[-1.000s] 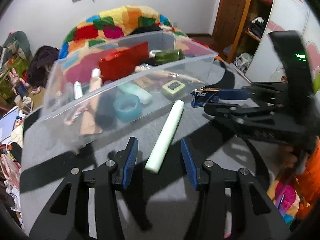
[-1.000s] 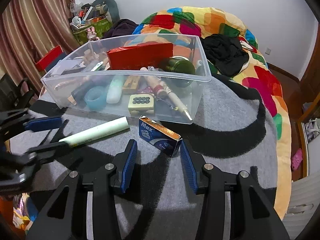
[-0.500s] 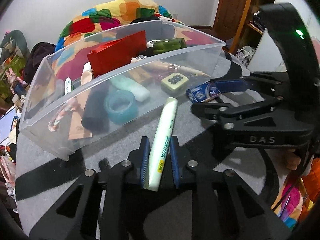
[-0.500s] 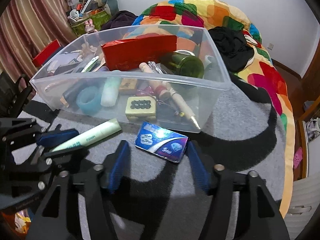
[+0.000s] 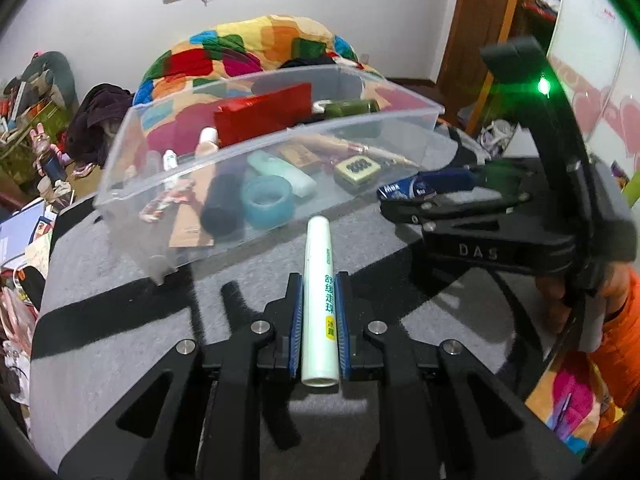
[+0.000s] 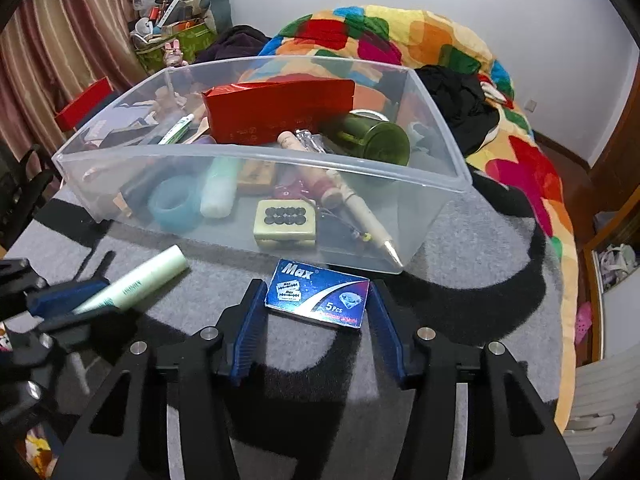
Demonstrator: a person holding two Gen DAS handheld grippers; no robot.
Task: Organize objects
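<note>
Left claw point(image 5: 318, 312) clenched on pale green tube point(image 5: 319, 300), blue pads pressed against both sides; tube runs lengthwise between the fingers, far end pointing at the clear plastic bin point(image 5: 256, 128), near end sticking out behind the pads. Tube looks lifted off the grey table point(image 5: 120, 320), can't confirm from the left wrist view. Right wrist view shows the same tube point(image 6: 136, 282) angled up-right out of the left claw point(image 6: 76, 300).

Right claw point(image 6: 316, 312) straddles blue Max blade box point(image 6: 318, 298), pads at or just beside both short ends; contact not resolvable, so can't tell if it's grasping or released. Box sits flat, just in front of the bin's near wall point(image 6: 260, 200). Left wrist view: right claw point(image 5: 416, 196) comes in low from the right, roughly level, box point(image 5: 406, 190) at its tips, person's hand point(image 5: 576, 292) on the grip behind.

Bin sits mid-table, crowded. Contents, big to small:
- red pouch point(image 6: 280, 110), standing on edge near back
- dark green jar point(image 6: 376, 140) on its side, right of pouch
- teal tape roll point(image 6: 176, 202)
- mint bottle point(image 6: 220, 190) beside the roll
- cream case with black dots point(image 6: 286, 222) near front wall
</note>
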